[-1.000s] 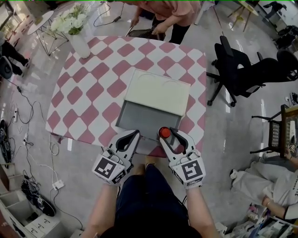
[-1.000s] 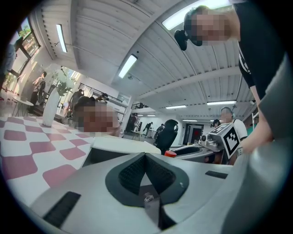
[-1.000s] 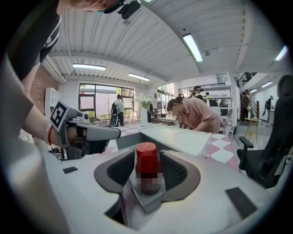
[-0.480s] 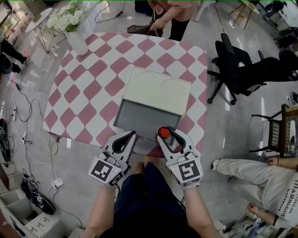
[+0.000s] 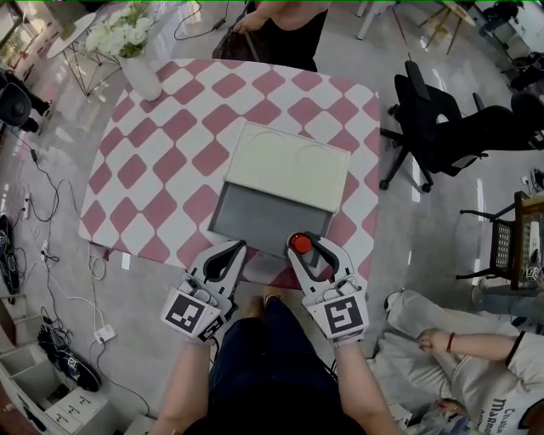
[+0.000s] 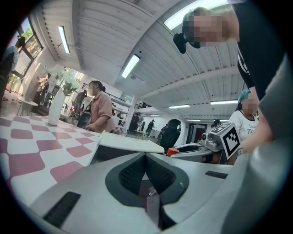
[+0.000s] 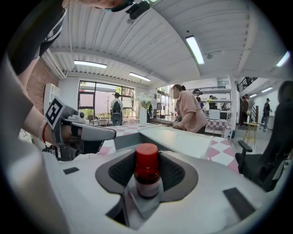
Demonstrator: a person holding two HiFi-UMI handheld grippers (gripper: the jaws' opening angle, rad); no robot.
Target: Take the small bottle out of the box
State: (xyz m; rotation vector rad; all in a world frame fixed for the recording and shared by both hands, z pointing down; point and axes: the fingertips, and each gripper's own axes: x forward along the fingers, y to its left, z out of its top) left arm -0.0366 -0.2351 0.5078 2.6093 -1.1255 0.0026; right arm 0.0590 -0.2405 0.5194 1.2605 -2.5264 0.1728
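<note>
The small bottle (image 5: 299,244), brown with a red cap, stands just inside the near right corner of the open grey box (image 5: 255,223). The box's cream lid (image 5: 285,166) lies folded back behind it. My right gripper (image 5: 308,245) reaches level around the bottle. In the right gripper view the bottle (image 7: 147,171) sits upright between the pads. The jaws have just been closing on it, and I see no firm press. My left gripper (image 5: 240,247) rests shut and empty at the box's near edge, tips together (image 6: 145,156).
A pink-and-white checked table (image 5: 161,144) carries the box and a white vase of flowers (image 5: 136,51) at its far left corner. A person (image 5: 280,25) stands at the far edge. A black office chair (image 5: 442,127) is on the right, and another person (image 5: 459,357) sits low beside me.
Both grippers and the bottle keep their places. The person in a peach top at the far edge has given way to one in dark clothes. The person at the lower right has shifted.
</note>
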